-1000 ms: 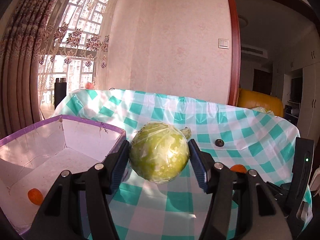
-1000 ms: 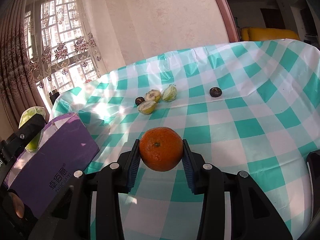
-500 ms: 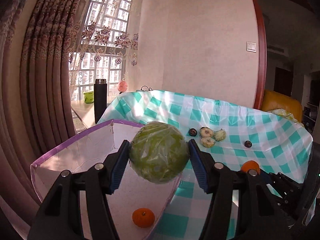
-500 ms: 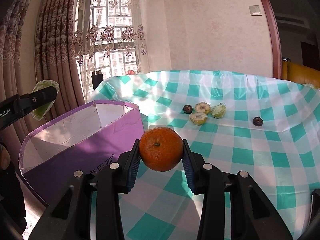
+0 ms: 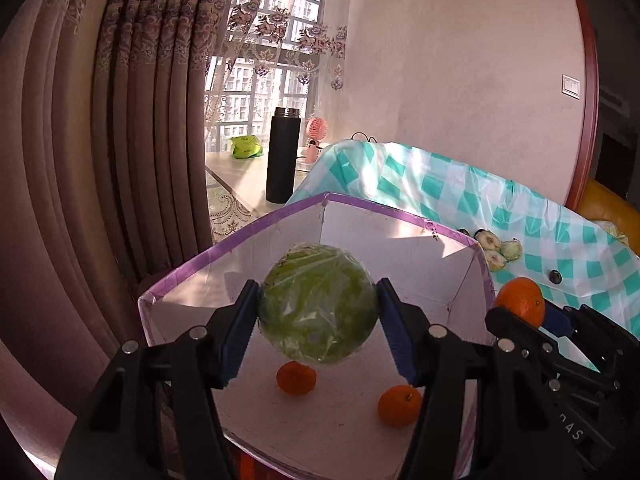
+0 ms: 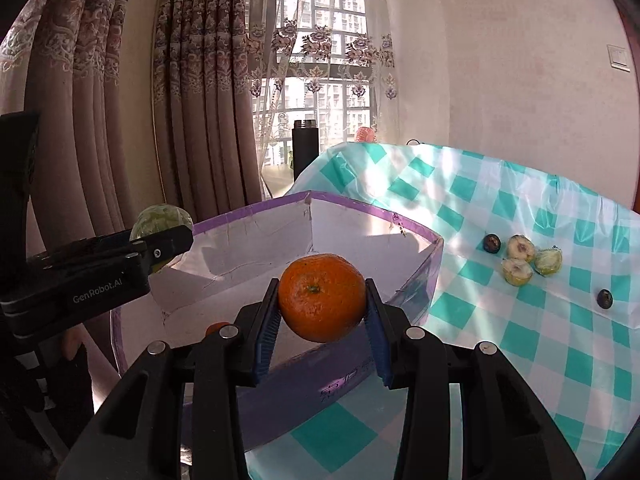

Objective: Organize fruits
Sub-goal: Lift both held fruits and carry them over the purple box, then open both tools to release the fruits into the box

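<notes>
Left gripper (image 5: 318, 312) had swung from over the checked tablecloth (image 6: 520, 320) to above the open purple box (image 5: 400, 216), clamped on the wrapped green fruit (image 5: 318, 304). Two oranges (image 5: 296, 378) lay on the box floor. Right gripper (image 6: 322, 316), closed on an orange (image 6: 322, 296), had reached the box's near wall. Both looked ready to drop; cut fruit halves (image 6: 520, 258) left on cloth

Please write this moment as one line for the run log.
left gripper: holds wrapped green fruit above box | right gripper: holds orange | box: two oranges inside
</notes>
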Tool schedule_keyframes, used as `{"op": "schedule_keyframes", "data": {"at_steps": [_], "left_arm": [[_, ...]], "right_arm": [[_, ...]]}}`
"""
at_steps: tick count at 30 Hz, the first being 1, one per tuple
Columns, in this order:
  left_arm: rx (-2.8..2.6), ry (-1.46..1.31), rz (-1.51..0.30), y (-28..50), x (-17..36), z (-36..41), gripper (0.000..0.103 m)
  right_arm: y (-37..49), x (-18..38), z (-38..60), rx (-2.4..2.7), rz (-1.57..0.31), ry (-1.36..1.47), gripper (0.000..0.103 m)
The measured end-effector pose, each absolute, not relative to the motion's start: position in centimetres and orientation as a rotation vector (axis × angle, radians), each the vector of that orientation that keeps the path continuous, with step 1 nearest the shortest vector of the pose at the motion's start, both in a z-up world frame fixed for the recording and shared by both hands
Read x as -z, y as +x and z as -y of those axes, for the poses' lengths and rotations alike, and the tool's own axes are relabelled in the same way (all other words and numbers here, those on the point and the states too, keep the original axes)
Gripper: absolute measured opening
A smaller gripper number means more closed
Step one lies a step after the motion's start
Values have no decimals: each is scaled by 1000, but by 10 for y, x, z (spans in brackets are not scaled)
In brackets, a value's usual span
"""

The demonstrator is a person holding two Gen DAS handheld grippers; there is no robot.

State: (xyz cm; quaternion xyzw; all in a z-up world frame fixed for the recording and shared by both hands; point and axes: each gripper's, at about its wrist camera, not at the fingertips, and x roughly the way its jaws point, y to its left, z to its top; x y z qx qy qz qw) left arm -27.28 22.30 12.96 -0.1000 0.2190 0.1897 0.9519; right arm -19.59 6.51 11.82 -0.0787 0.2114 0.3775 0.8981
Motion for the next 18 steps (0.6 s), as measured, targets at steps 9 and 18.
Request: {"op": "schedule_keyframes", "data": {"at_steps": [9, 18], "left_arm": [[-441, -192, -548, -260, -105, -245, 60], [-481, -102, -615, -250, -87, -244, 60]], "right_arm": [[-191, -96, -130, -754, -542, -422, 40], [-174, -80, -152, -730, -674, -583, 40]]}}
